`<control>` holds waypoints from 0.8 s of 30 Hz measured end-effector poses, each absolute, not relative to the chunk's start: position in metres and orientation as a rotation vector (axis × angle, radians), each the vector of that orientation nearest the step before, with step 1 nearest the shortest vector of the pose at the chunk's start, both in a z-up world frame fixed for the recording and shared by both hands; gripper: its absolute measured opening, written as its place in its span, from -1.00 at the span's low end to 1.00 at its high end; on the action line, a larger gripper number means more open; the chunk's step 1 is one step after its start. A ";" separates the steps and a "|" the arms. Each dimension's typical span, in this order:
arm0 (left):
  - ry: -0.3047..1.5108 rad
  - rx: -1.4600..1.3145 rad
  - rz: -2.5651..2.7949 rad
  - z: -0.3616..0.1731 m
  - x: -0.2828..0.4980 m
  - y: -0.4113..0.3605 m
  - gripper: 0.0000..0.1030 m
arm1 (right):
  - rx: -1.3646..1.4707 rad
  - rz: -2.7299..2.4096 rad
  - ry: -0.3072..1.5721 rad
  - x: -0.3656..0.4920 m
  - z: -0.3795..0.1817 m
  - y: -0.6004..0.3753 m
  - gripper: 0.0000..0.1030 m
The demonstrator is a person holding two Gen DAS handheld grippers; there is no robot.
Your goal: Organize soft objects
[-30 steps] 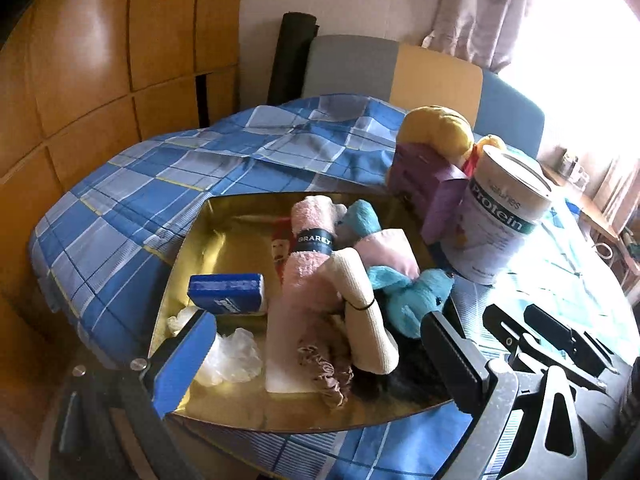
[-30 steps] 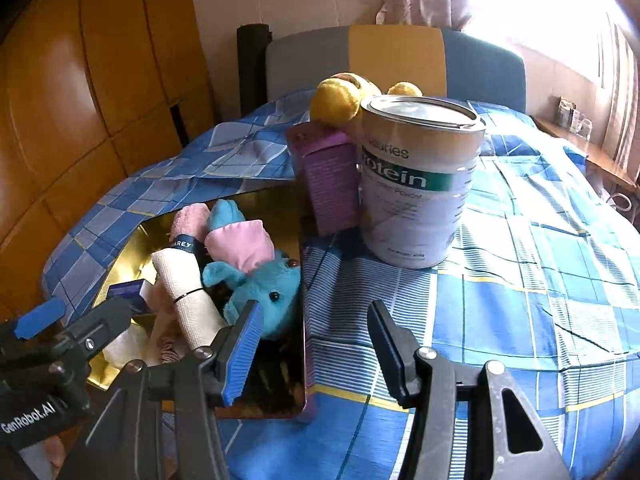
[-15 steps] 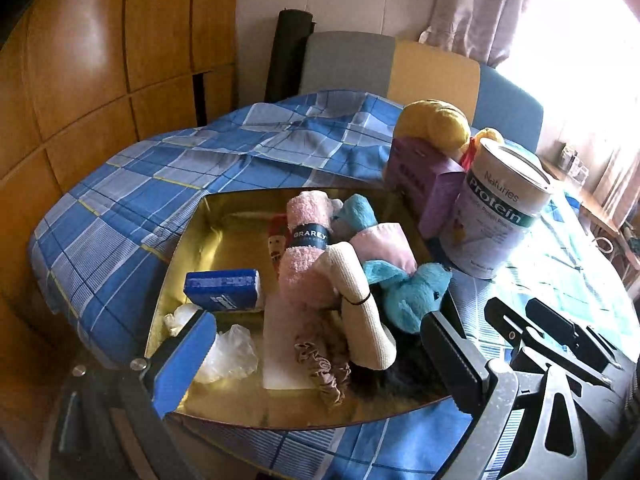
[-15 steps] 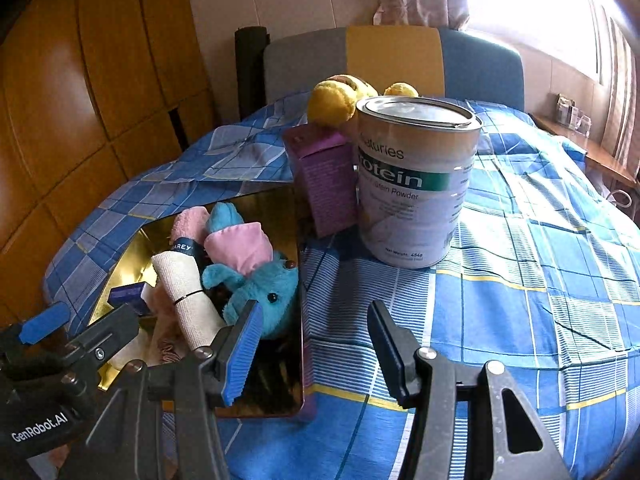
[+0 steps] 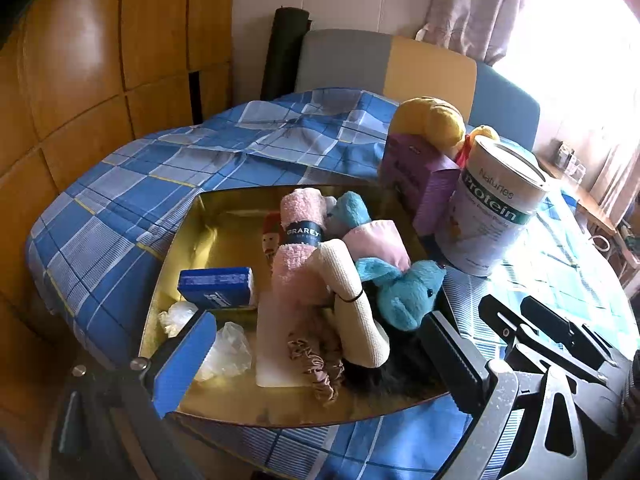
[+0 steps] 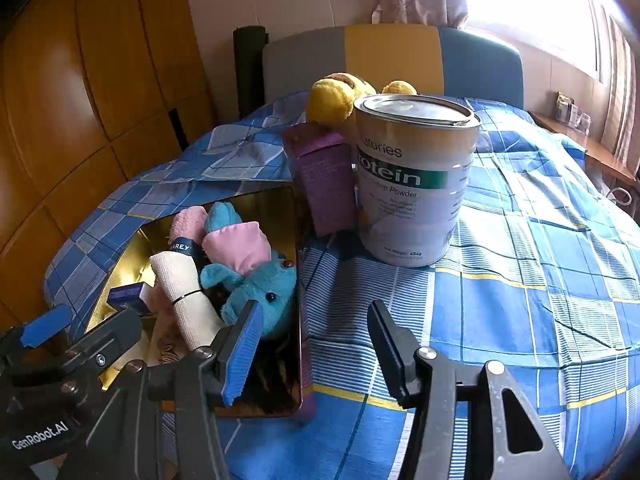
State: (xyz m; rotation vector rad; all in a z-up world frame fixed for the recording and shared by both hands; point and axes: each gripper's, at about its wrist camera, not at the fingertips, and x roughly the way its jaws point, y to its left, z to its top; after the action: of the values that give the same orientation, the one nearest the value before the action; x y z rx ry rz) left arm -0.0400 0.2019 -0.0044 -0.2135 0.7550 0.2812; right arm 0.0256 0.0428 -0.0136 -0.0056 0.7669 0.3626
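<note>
I see the soft stuff piled in a gold tray [image 5: 188, 224], ahead of and below my L tongs [image 5: 316, 354]. Blue plush [image 5: 404, 292] lies at the tray's right edge, just ahead of the L tongs' right finger, w/ a pink cloth [image 5: 380, 240] over its back. Pink towel roll [image 5: 300, 240] w/ a dark band leans up mid-tray; cream roll [image 5: 356, 312] w/ a black elastic lies across it, slanting toward me. A brown scrunchie [image 5: 316, 364] sits nearest the tongs, betw the fingers in view. Blue box [image 5: 218, 286] and clear plastic wads [image 5: 228, 350] are on the tray's left, just ahead of the left pad.

L tongs: wide, nothing betw the pads, hovering over the tray's near rim. R tongs [image 6: 314, 350]: about half spread, empty, over bare blue check cloth [image 6: 500, 320] right of the tray; its left pad is near the plush's head.

Beyond the R tongs, straight ahead: protein tin [image 6: 412, 184], upright on the cloth. Purple box [image 6: 326, 176] touches its left side, upright. Yellow plush [image 6: 336, 98] sits behind both, partly hidden. Further back a grey-yellow-blue chair back [image 6: 394, 60], wood panels at left, curtain and bright window at right.
</note>
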 end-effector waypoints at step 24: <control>0.762 -0.224 0.289 -0.007 -0.042 0.204 0.99 | -0.005 0.355 0.773 0.026 -0.016 0.041 0.06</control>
State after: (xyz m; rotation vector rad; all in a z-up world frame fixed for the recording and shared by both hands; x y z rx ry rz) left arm -0.0417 0.2044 -0.0070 -0.2241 0.7620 0.2893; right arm 0.0262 0.0413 -0.0156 -0.0048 0.7727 0.3554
